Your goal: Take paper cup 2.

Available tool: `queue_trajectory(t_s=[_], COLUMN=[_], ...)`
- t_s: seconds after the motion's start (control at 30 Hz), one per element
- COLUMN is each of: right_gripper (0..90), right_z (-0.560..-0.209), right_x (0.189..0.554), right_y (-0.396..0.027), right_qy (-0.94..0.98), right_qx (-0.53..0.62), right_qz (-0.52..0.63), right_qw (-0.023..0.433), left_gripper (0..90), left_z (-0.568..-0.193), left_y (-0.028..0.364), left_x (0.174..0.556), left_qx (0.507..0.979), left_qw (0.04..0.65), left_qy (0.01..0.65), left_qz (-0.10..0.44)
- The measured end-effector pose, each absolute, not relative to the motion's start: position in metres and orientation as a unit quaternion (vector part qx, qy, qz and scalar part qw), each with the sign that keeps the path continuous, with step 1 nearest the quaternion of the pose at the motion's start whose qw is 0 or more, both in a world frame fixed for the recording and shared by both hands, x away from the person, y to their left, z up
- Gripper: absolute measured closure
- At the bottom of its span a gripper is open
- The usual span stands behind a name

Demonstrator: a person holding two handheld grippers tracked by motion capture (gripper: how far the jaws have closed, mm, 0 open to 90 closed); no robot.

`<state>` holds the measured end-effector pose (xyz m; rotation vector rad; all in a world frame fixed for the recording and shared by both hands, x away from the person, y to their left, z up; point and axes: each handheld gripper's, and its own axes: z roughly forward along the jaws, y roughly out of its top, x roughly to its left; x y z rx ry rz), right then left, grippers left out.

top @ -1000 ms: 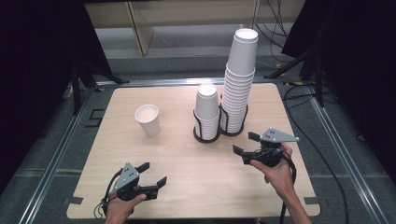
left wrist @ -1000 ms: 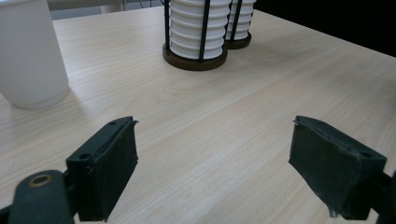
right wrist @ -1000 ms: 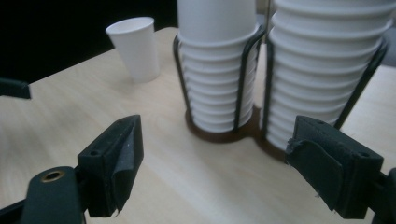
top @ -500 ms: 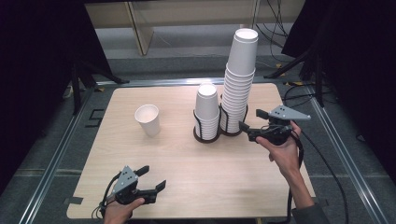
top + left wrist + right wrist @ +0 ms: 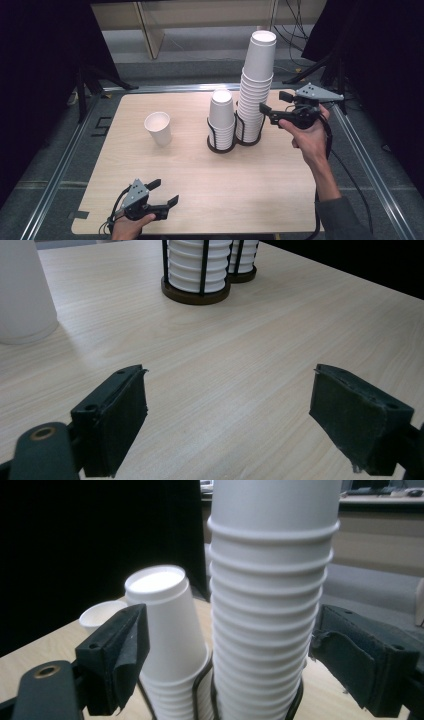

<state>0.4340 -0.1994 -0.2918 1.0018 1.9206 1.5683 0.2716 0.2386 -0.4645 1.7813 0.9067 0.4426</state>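
Note:
A tall stack of white paper cups (image 5: 257, 90) and a shorter stack (image 5: 221, 117) stand side by side in black wire holders at the table's middle back. A single white cup (image 5: 158, 128) stands upright to their left. My right gripper (image 5: 272, 102) hangs in the air just right of the tall stack, open, level and pointing at it. In the right gripper view the tall stack (image 5: 270, 605) rises between the spread jaws with a gap on each side, and the shorter stack (image 5: 170, 630) is to its left. My left gripper (image 5: 165, 191) rests open near the front edge, with nothing between its jaws.
The wooden table (image 5: 200, 170) has bare room between the cup holders and the front edge. A metal frame (image 5: 65, 160) runs around the table. A cable (image 5: 345, 165) trails from the right gripper past the table's right side.
My right gripper has risen and moved back along the table's right side, up against the tall stack. The left gripper has stayed where it was.

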Motion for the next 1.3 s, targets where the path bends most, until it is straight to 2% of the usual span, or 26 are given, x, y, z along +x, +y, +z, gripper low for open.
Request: queue_trajectory(t_s=[0.67,1.3], right_gripper=[15.3,14.7], right_z=[-0.241,-0.227], right_x=[0.477,0.513], right_y=[-0.187,-0.164], right_qy=[0.690,0.685], right_qx=[0.370,0.393], right_qz=[0.569,0.556], right_qw=[0.251,0.259], left_gripper=[14.4,14.4], left_z=[-0.465,-0.466], left_y=[0.239,0.237], left_x=[0.271,0.271], left_qx=[0.747,0.748], left_qw=[0.512,0.513], left_qy=[0.382,0.380], left_qz=[0.185,0.183])
